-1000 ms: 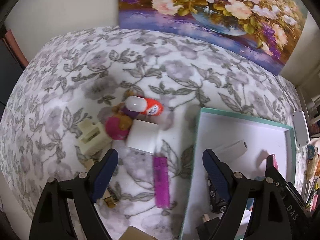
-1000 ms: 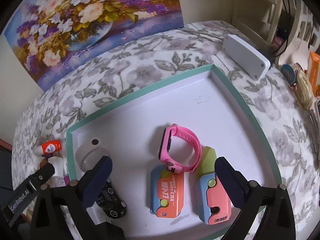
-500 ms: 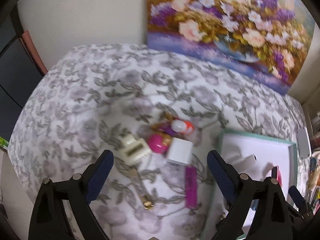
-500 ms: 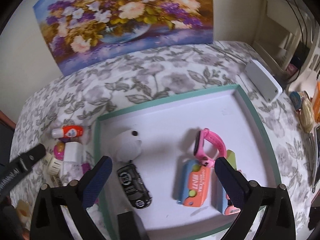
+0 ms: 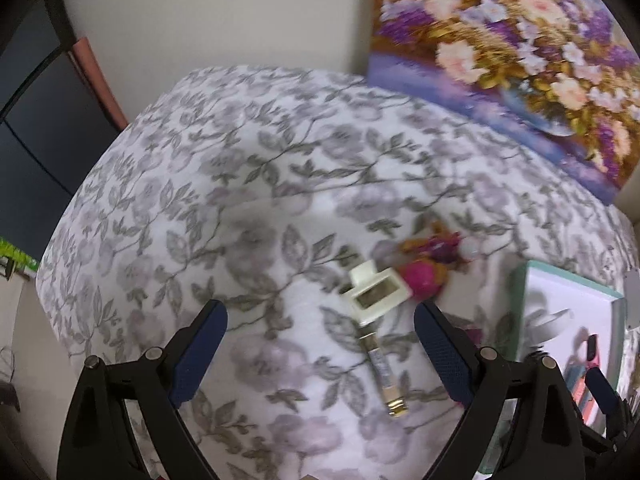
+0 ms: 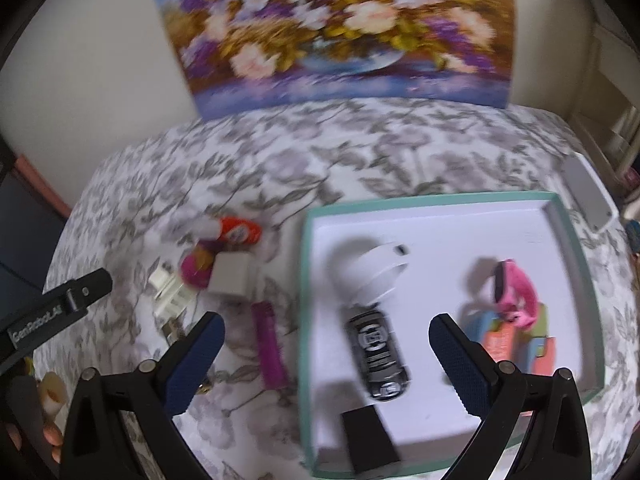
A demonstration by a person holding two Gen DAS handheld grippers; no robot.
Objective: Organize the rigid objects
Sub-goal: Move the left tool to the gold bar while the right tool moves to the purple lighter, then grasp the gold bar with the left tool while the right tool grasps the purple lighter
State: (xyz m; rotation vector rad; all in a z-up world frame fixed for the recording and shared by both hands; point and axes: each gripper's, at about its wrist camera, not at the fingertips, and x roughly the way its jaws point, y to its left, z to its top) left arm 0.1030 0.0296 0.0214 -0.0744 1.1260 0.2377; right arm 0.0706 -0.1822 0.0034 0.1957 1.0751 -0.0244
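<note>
Both claws hang over the flowered cloth [image 5: 248,208] with nothing in them. The left gripper [image 5: 320,344] is spread wide, a gold-tipped key [image 5: 382,364] between its fingers and a cream block [image 5: 376,296] just ahead. The right gripper [image 6: 326,360] gapes wide too; between its fingers lie a purple lighter [image 6: 269,344], outside the teal-rimmed tray [image 6: 306,320], and a black car key fob [image 6: 376,356], inside it. A pink watch [image 6: 516,292] sits beyond its right finger.

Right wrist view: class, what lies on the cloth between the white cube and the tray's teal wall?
The purple lighter lies between the white cube and the tray, on bare floral cloth.
</note>
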